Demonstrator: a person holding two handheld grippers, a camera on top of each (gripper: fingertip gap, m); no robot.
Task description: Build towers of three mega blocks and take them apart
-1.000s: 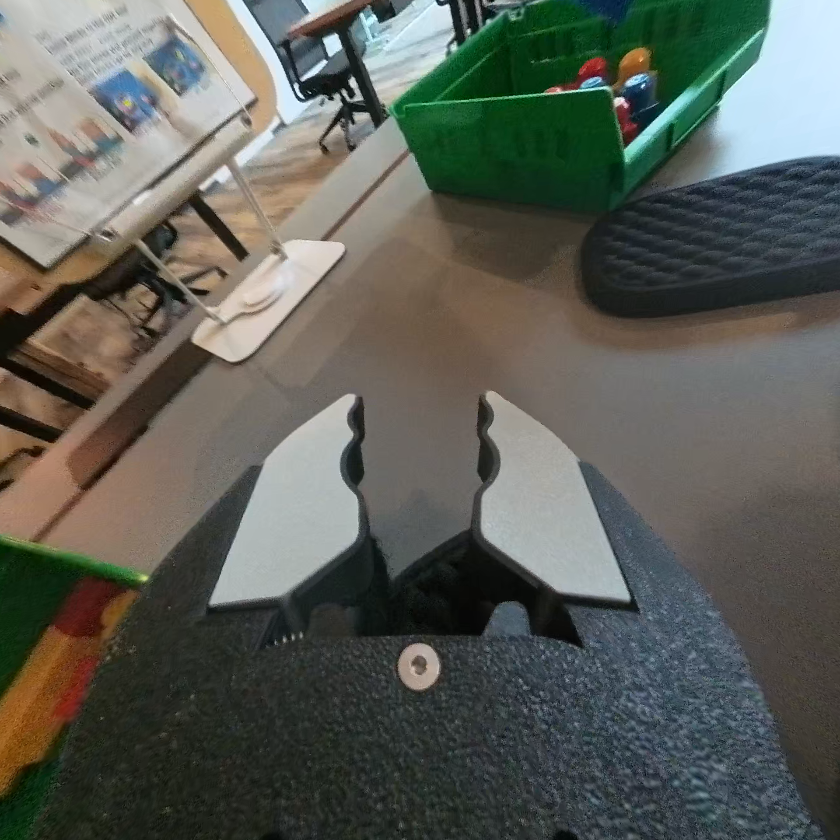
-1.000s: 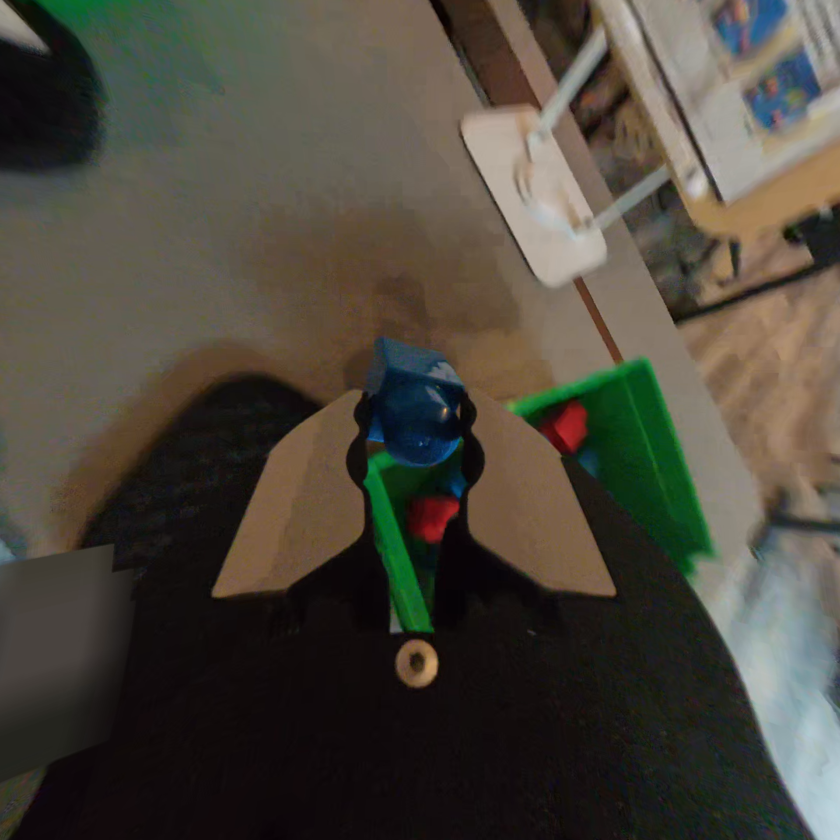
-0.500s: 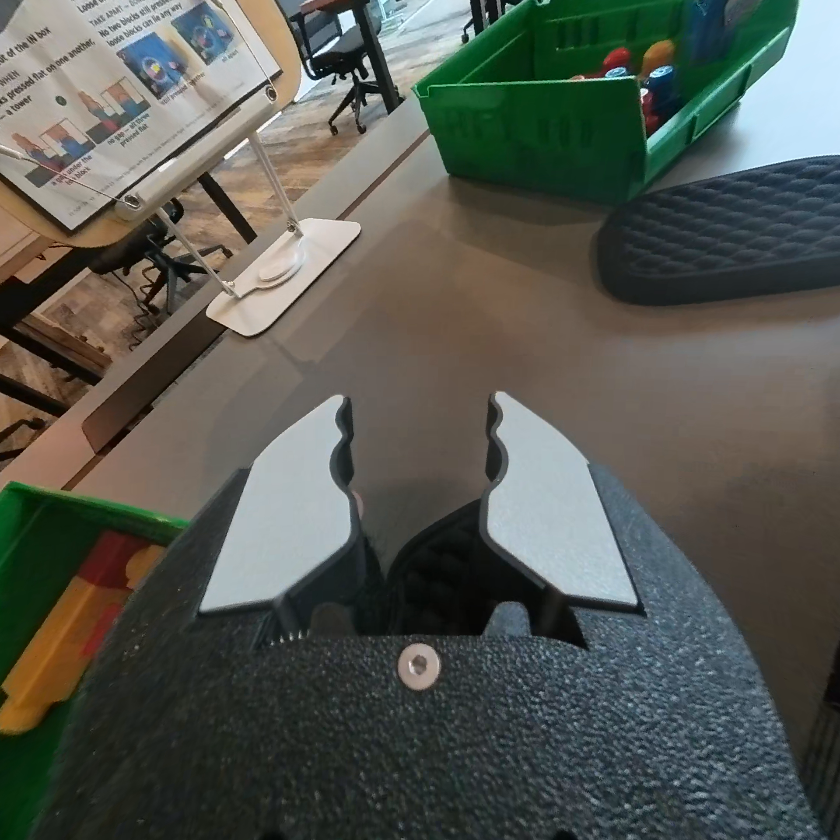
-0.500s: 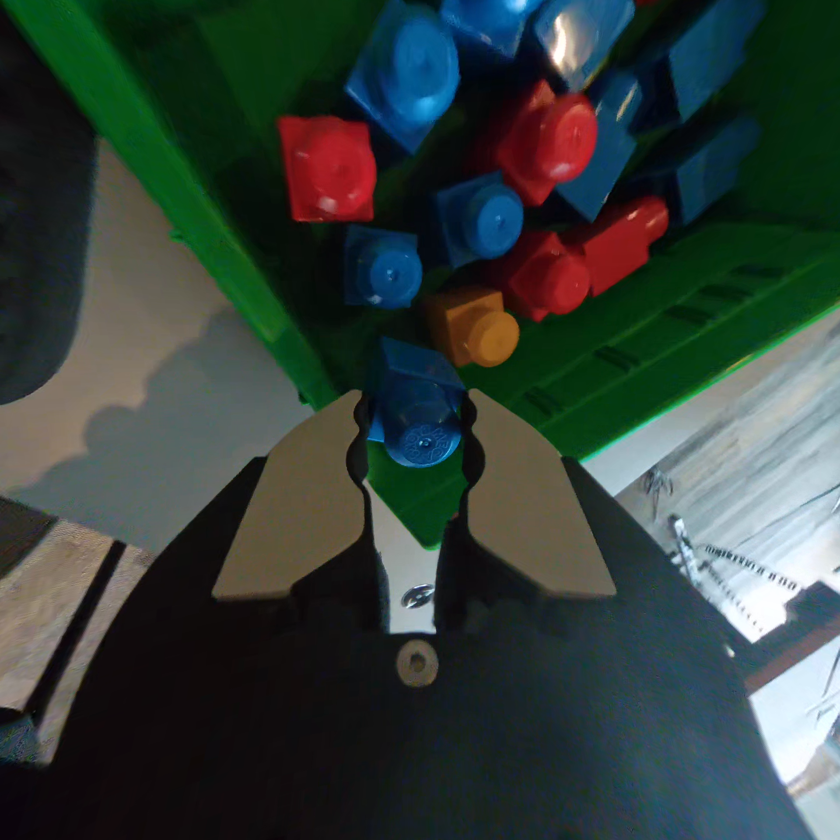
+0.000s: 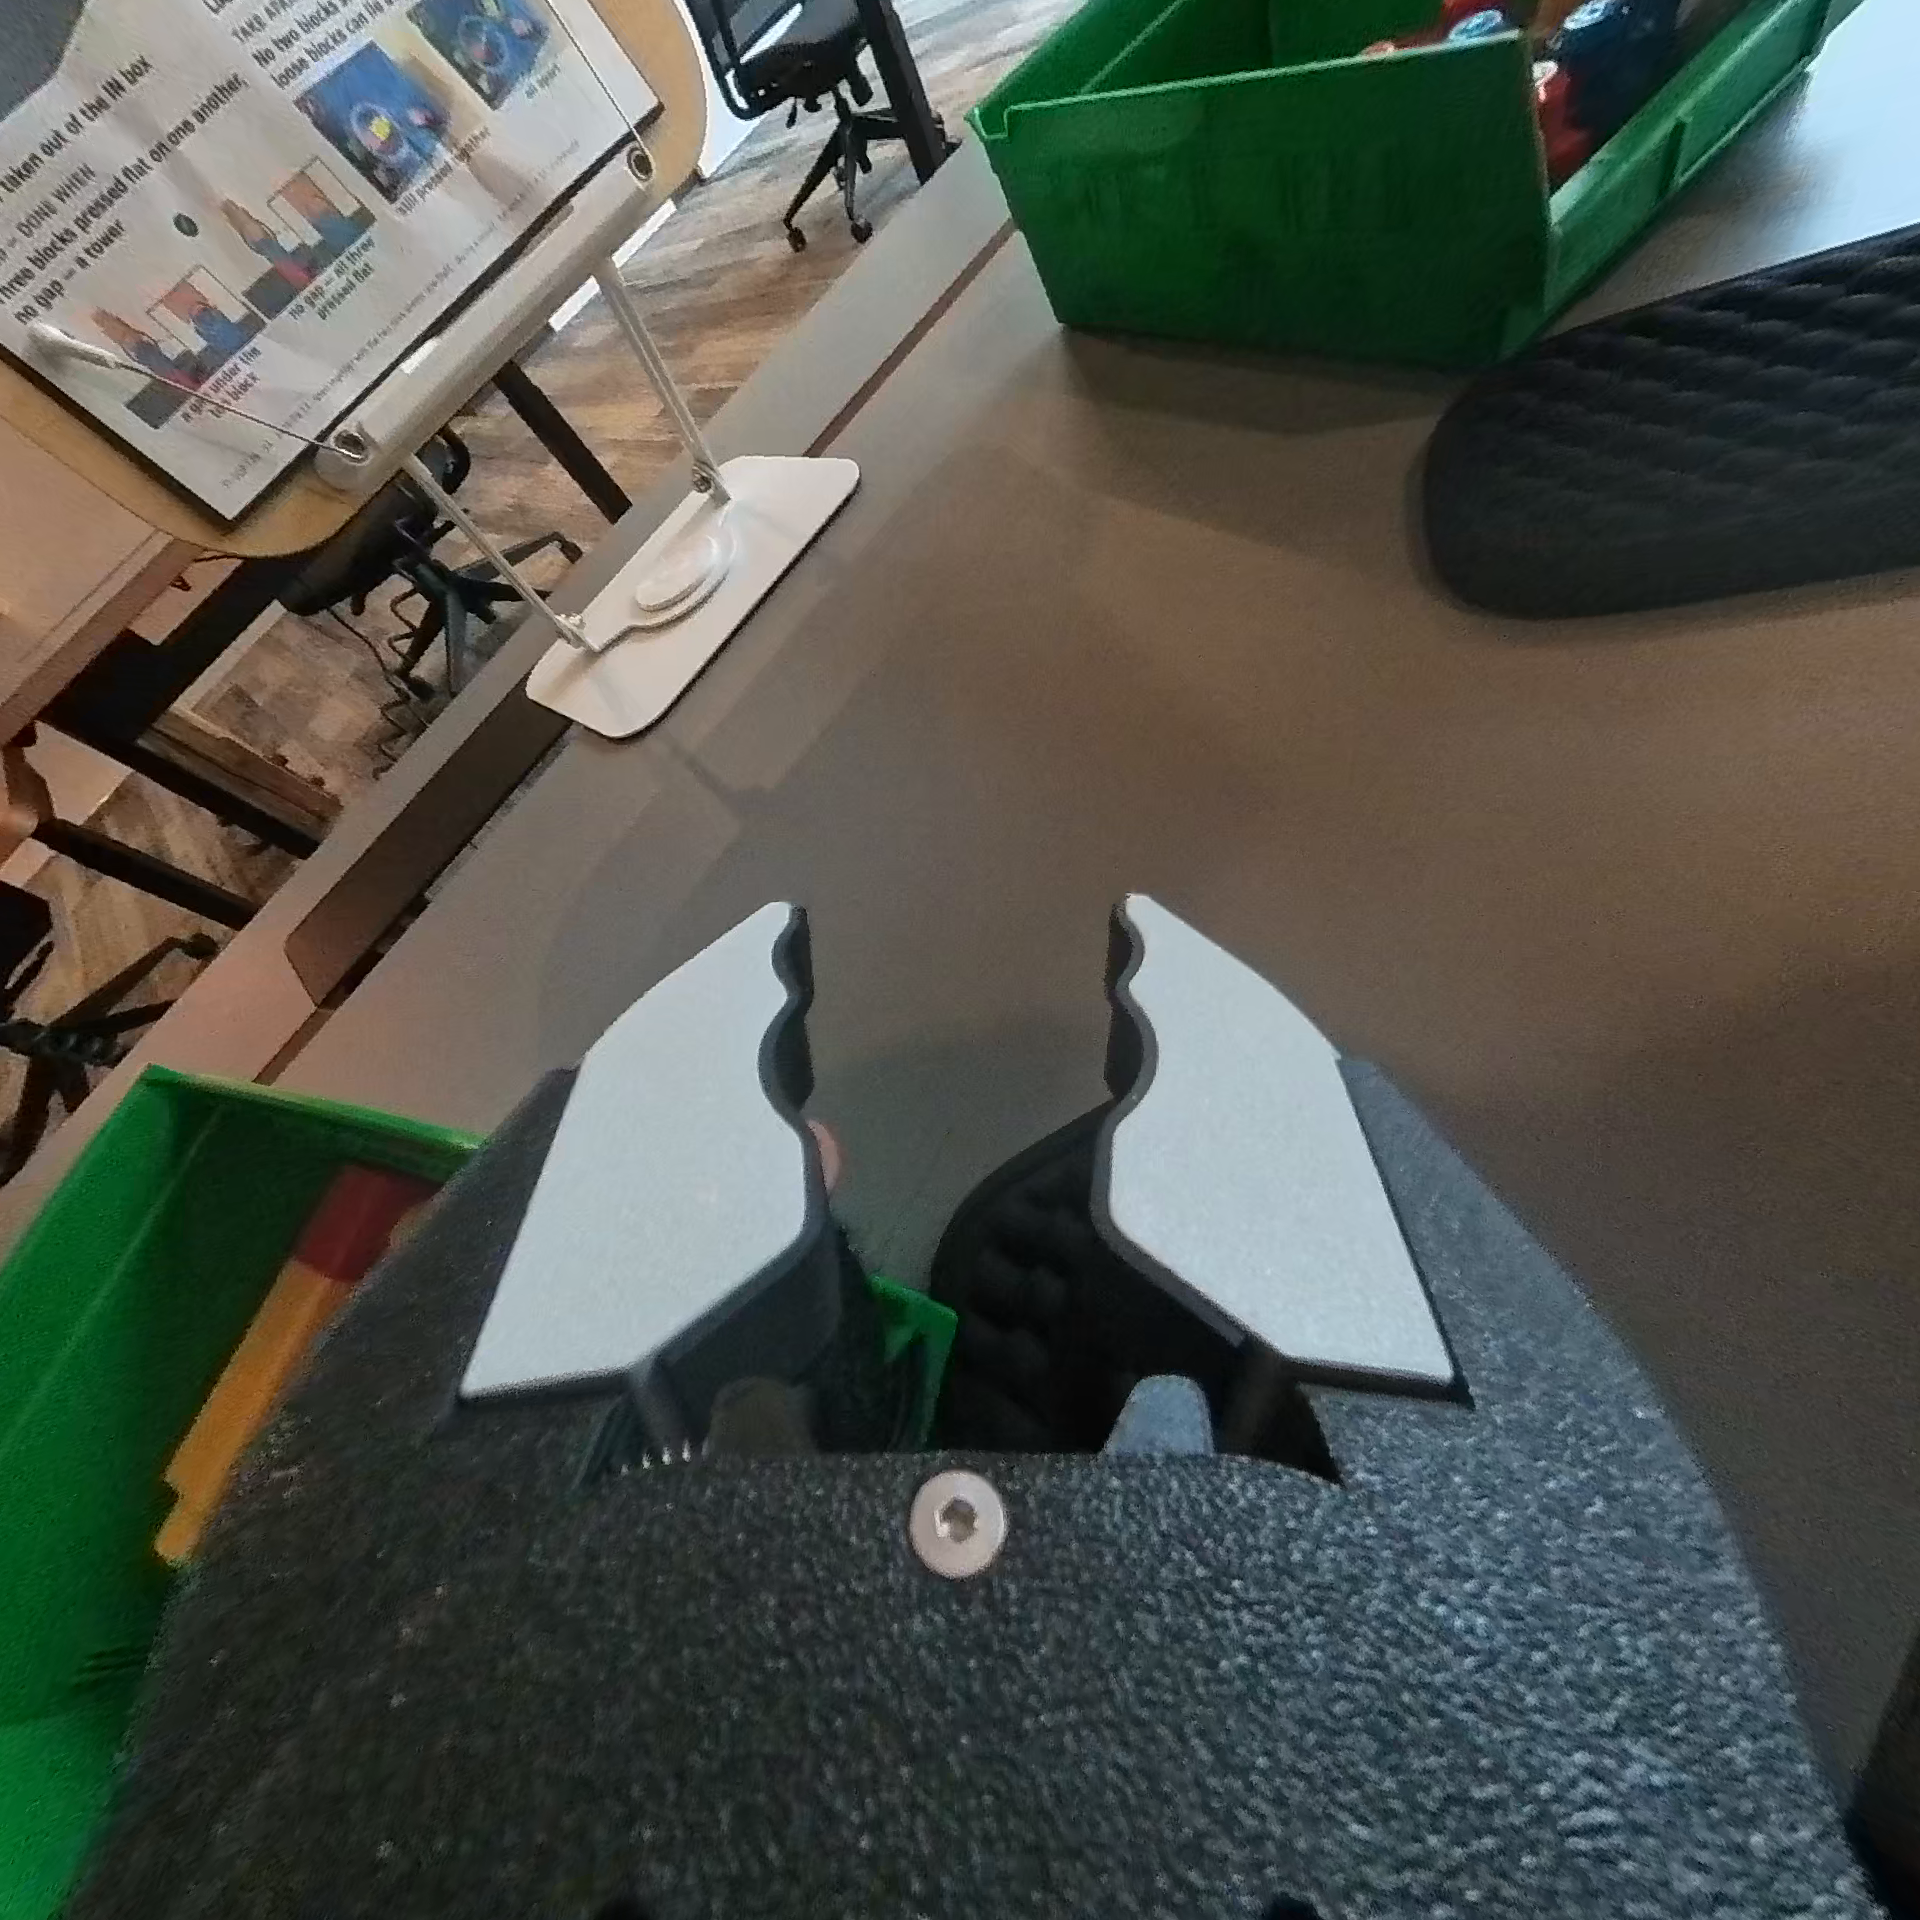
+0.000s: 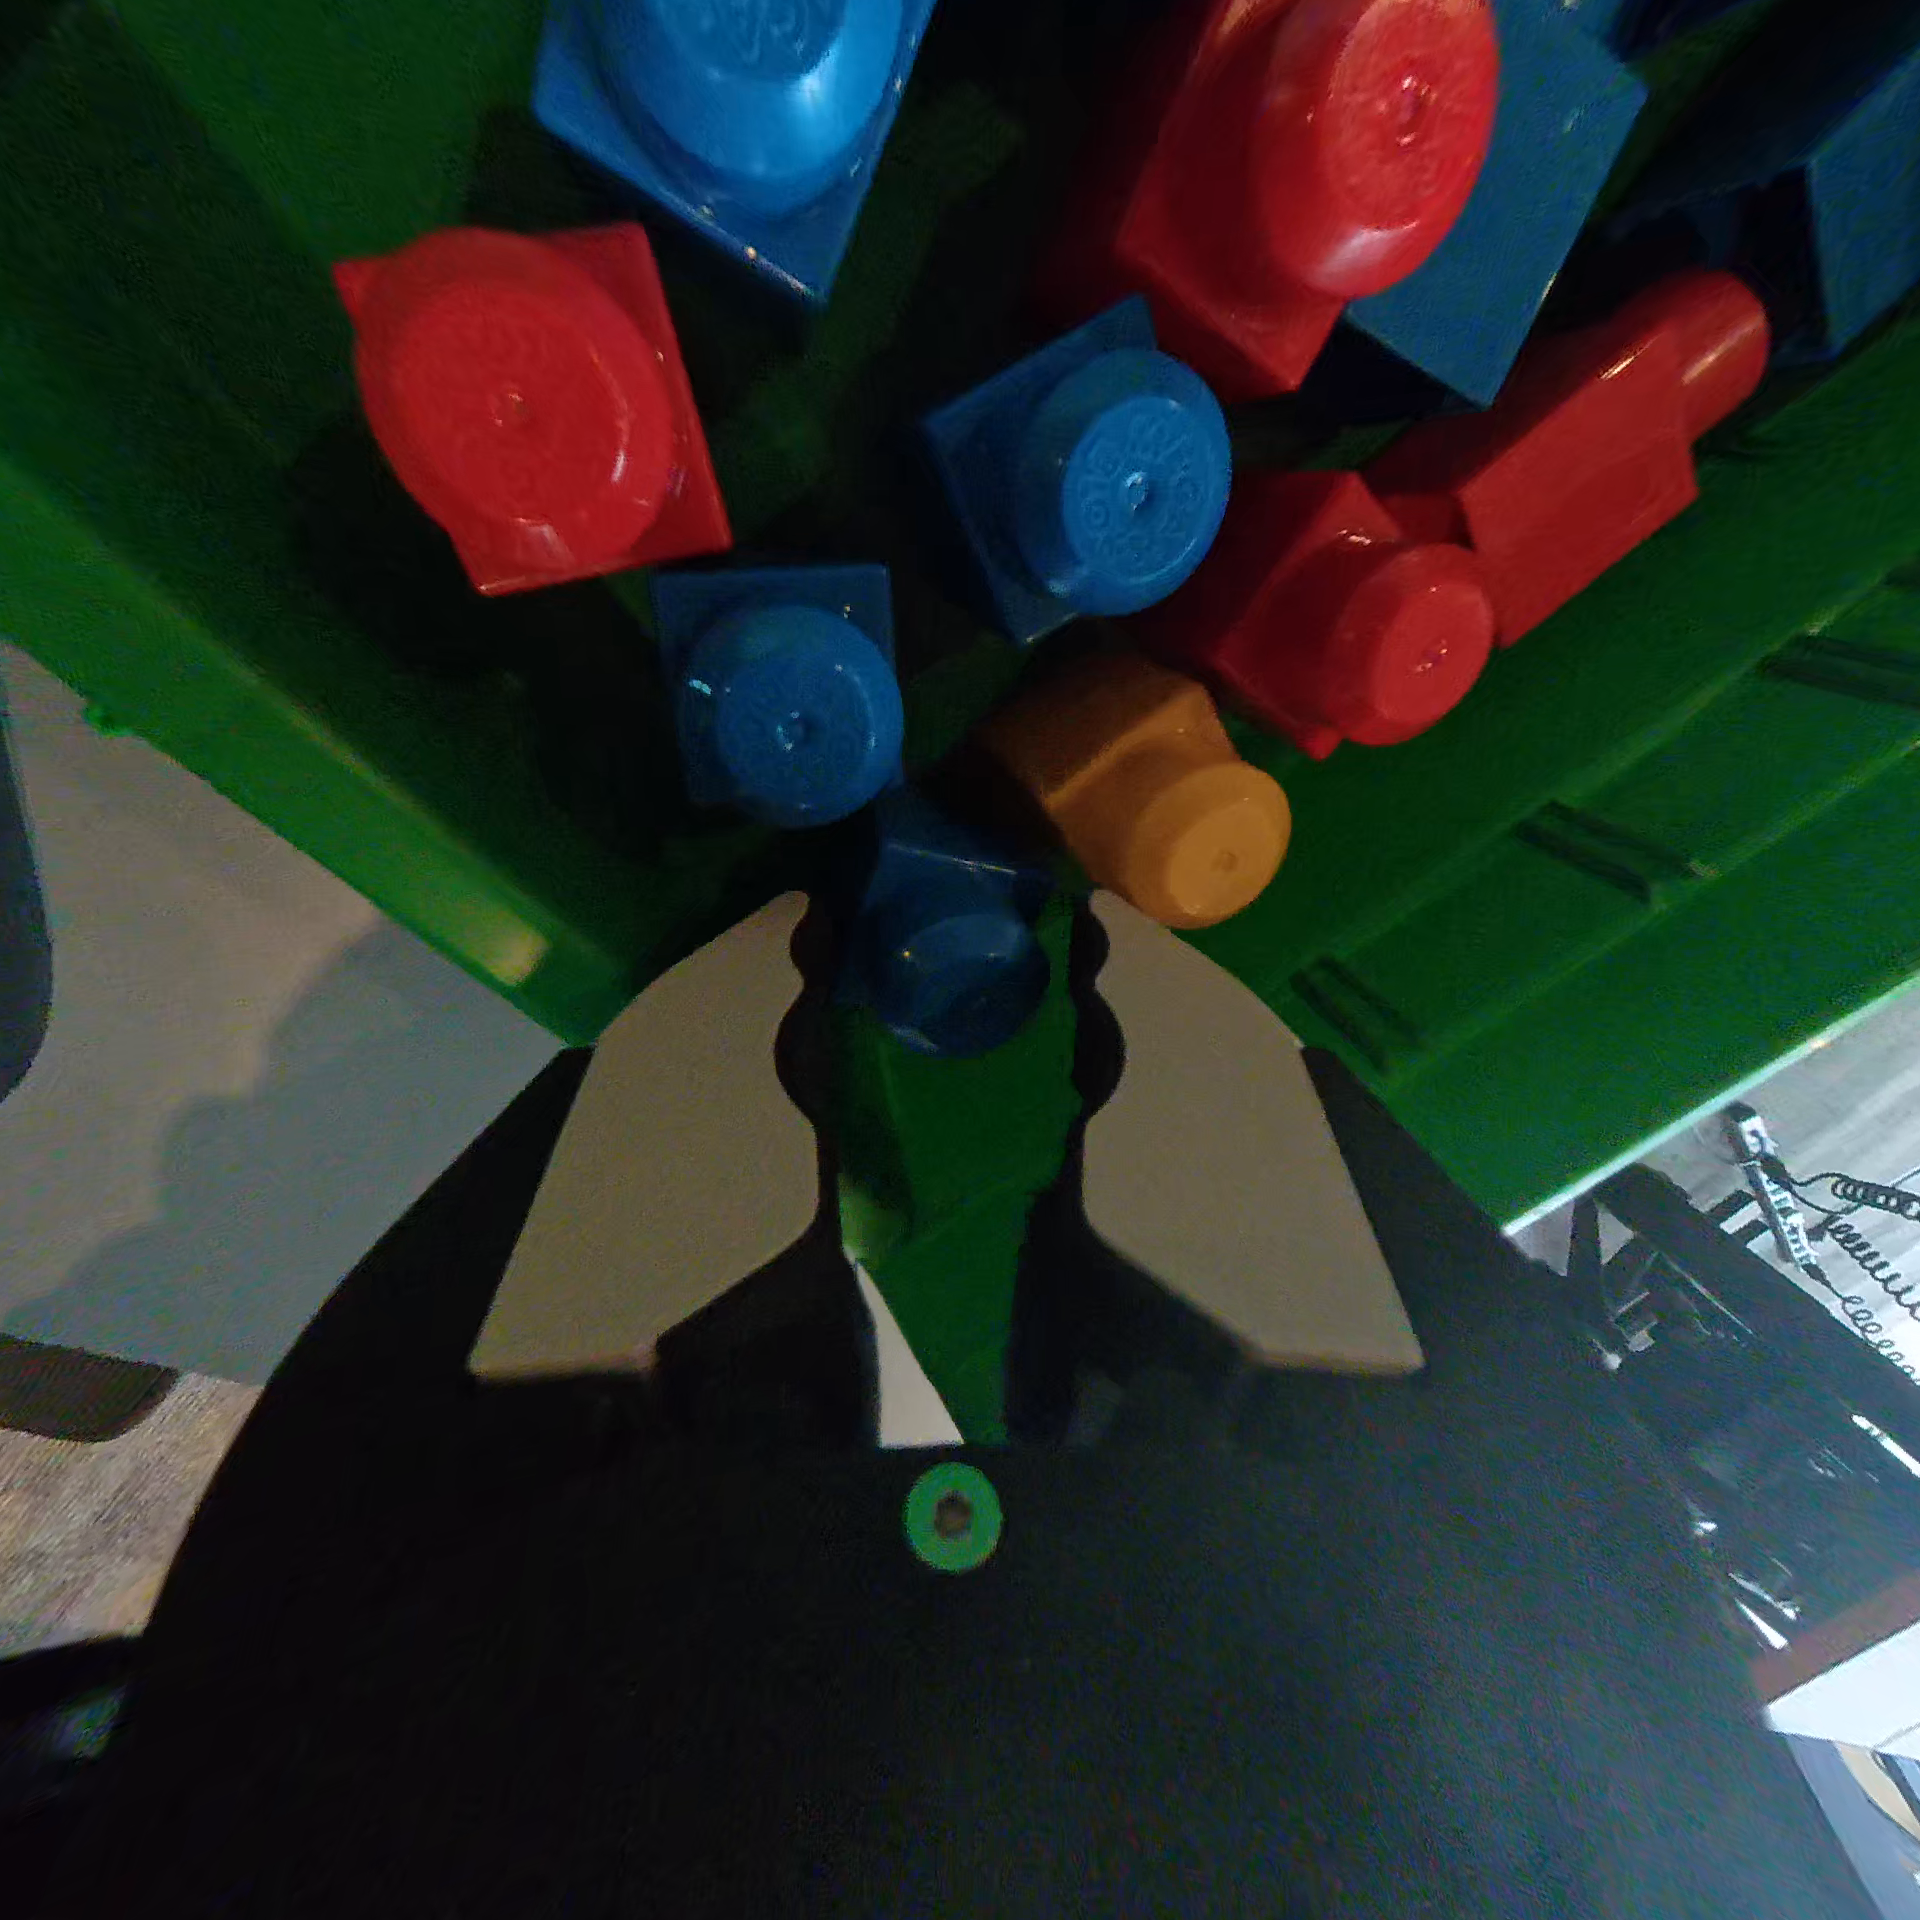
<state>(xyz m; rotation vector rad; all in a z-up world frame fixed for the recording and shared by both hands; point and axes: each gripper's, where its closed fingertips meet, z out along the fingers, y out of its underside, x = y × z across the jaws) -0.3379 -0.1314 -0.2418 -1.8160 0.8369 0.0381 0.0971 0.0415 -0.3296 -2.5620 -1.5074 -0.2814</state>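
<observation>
Office chairs [image 5: 821, 94] and wood flooring lie past the far edge of our grey table [image 5: 1143, 748]. On it we see a white document stand [image 5: 696, 592], a black quilted pad [image 5: 1704, 447] and a green bin [image 6: 1558, 935] of loose red, blue and orange mega blocks. Our left gripper [image 5: 956, 966] hangs over bare table, fingers apart and empty. Our right gripper [image 6: 951, 961] reaches into that bin's corner, fingers parted around a dark blue block [image 6: 951, 935]; we cannot tell if they still touch it.
</observation>
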